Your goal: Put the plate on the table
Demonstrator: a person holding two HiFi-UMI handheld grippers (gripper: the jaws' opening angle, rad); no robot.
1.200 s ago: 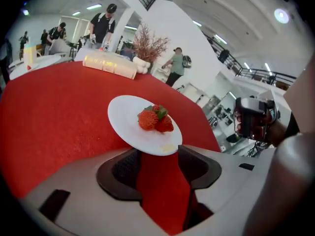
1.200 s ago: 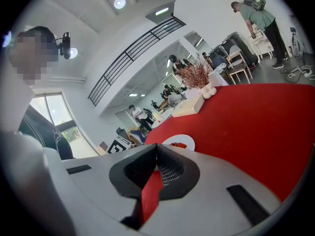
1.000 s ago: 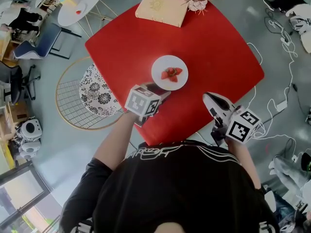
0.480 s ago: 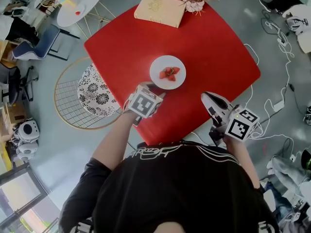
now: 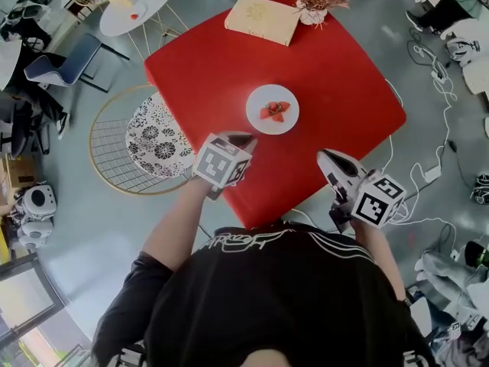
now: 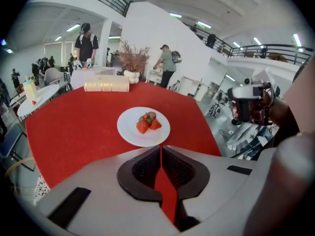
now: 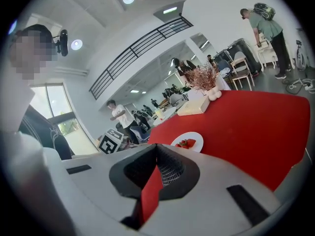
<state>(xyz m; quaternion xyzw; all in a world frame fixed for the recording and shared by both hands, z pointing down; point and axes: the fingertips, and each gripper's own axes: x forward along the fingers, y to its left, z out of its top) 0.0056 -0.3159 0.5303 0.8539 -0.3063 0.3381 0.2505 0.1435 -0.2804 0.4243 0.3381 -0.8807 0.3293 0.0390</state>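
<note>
Edges of the red square table (image 5: 336, 75) are showing on all four sides in the head view, with grey floor running open around them. A round white plate (image 5: 260, 100) carrying red strawberries (image 5: 275, 112) is sitting near the table's middle, with bare cloth all round it. The left gripper (image 5: 238, 139) is hovering over the near edge, just short of the plate and not touching it. The right gripper (image 5: 328, 159) is hanging off the near right edge. A cream book (image 5: 262, 19) and a dried plant in a white vase (image 5: 315, 12) are lying along the far edge. A wire chair with a patterned cushion (image 5: 153, 140) is crowding the left side.

In the left gripper view, that gripper's jaws have just been closing and are now meeting with nothing between them; the plate is resting on the table beyond their tips.

In the right gripper view, its jaws are pressing together, empty, while the plate is sitting farther off on the table.
</note>
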